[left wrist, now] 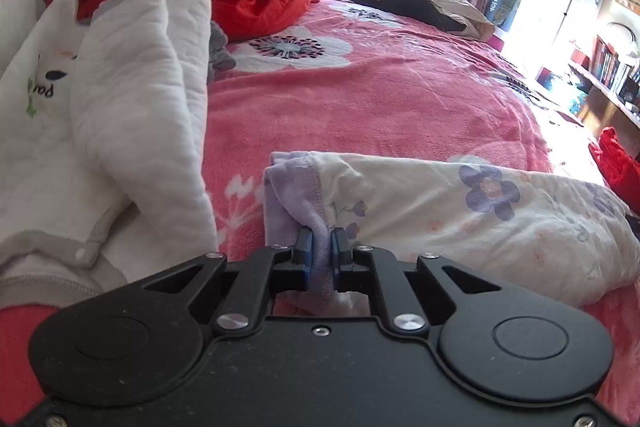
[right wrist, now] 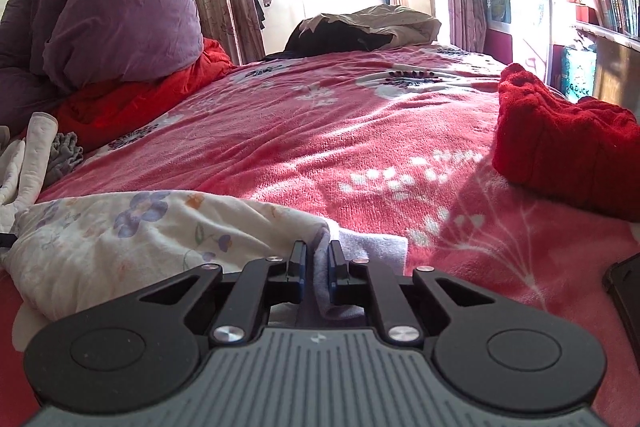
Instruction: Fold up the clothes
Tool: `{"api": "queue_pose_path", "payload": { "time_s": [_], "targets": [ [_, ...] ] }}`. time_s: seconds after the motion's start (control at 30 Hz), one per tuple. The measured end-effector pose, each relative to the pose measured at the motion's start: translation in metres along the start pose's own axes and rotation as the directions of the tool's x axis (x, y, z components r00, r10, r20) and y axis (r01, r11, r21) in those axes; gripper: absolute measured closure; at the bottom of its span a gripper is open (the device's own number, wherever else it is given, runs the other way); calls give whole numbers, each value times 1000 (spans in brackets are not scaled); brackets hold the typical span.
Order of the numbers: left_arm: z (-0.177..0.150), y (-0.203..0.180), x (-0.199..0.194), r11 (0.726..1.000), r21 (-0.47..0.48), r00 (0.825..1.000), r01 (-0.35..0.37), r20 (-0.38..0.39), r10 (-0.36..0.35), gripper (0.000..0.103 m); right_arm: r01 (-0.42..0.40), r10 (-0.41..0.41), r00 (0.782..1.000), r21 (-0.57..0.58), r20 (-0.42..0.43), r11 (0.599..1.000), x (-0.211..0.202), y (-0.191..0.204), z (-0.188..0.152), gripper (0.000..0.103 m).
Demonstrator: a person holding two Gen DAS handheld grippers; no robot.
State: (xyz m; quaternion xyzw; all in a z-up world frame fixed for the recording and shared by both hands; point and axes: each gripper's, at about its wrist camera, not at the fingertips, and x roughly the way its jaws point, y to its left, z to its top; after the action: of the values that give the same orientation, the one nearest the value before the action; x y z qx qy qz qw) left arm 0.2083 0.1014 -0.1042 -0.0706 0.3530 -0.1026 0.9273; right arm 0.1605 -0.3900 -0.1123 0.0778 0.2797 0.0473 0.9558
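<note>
A cream garment (left wrist: 460, 223) printed with purple flowers lies bunched on the pink floral bedspread (left wrist: 360, 99), soft and rumpled, with a lilac fleecy edge. Its long axis runs from the left tool (left wrist: 320, 243) across to the right tool (right wrist: 316, 259), 1 end in each. Both tools are nearly closed, pinching lilac cloth between their pads. A white quilted garment (left wrist: 132, 87) lies left of the left tool
</note>
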Motion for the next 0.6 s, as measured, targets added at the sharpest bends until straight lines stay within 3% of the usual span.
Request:
{"api": "queue_pose_path", "payload": {
  "time_s": [0.23,0.4,0.5,0.57,0.6],
  "targets": [
    [24,4,-7,1000,12,996,-4,88,3,96,1,-1,997,-6,74,1000,-13,-1,9,92],
    [23,6,9,999,3,999,-33,41,33,96,7,-5,998,-31,59,1000,-1,2,10,92],
    [21,4,8,998,6,997,-68,28,68,93,7,-7,1000,-33,-6,999,12,-1,7,91],
    [21,2,6,992,27,991,-126,49,125,69,20,-21,1000,-40,-21,999,16,-1,6,90],
    [21,3,4,986,24,985,-162,70,160,62,41,-41,999,-49,-17,998,16,0,5,81]
  ]
}}
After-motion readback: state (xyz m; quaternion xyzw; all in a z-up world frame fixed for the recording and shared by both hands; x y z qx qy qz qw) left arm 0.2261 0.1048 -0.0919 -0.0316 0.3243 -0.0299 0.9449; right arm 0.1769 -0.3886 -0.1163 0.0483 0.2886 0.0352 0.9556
